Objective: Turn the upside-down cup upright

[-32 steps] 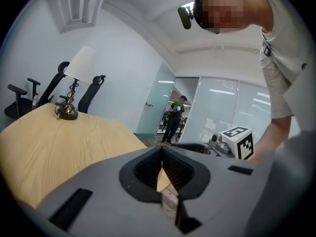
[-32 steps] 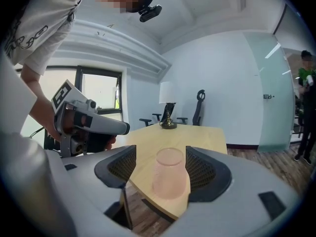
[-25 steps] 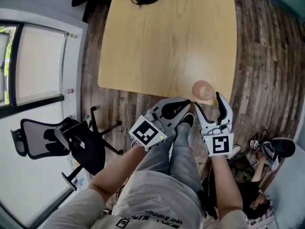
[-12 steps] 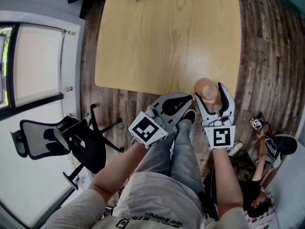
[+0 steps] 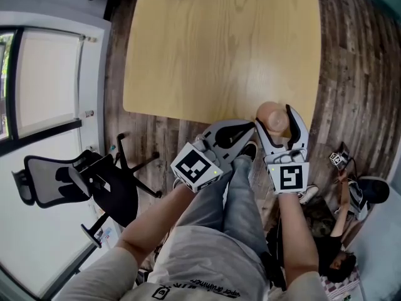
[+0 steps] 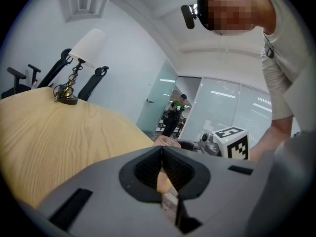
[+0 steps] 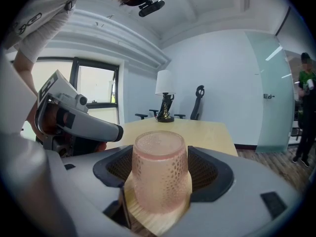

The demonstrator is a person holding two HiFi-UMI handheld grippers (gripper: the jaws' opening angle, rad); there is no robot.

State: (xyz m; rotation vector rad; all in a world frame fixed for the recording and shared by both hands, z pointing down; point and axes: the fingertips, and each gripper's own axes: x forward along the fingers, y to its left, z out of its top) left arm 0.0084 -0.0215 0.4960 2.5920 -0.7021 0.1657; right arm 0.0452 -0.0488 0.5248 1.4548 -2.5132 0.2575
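Pink and dimpled, the cup (image 7: 159,174) stands mouth-down at the near right corner of the wooden counter (image 5: 213,49). It is close to the edge by the person's knees, with its closed base facing up. So the turn itself has not begun — the cup is upside down and rests fully on the wood.

What is done, by my reading, is the approach. The right tongs (image 5: 274,119) are spread wide with the cup between them. One ribbed pad sits on each side of the cup's wall, very near it. I see no squeeze, and the cup is neither lifted nor tilted. The left tongs (image 6: 162,157) are pressed together with nothing in them. They hang just beside the right ones, just short of the counter's near edge (a spare hand at this point, it seems).

Left to do, as I judge it: close on the wall, lift clear of the wood, roll the wrist about half a turn, and set the cup down on its base — in short, nearly everything.

As for contents, the cup is the only container in sight. Its wall is slightly see-through and no dark shape shows inside. It is probably empty, though the mouth is hidden against the counter. A small lamp (image 6: 74,68) stands at the far end of the counter, well apart from the cup.
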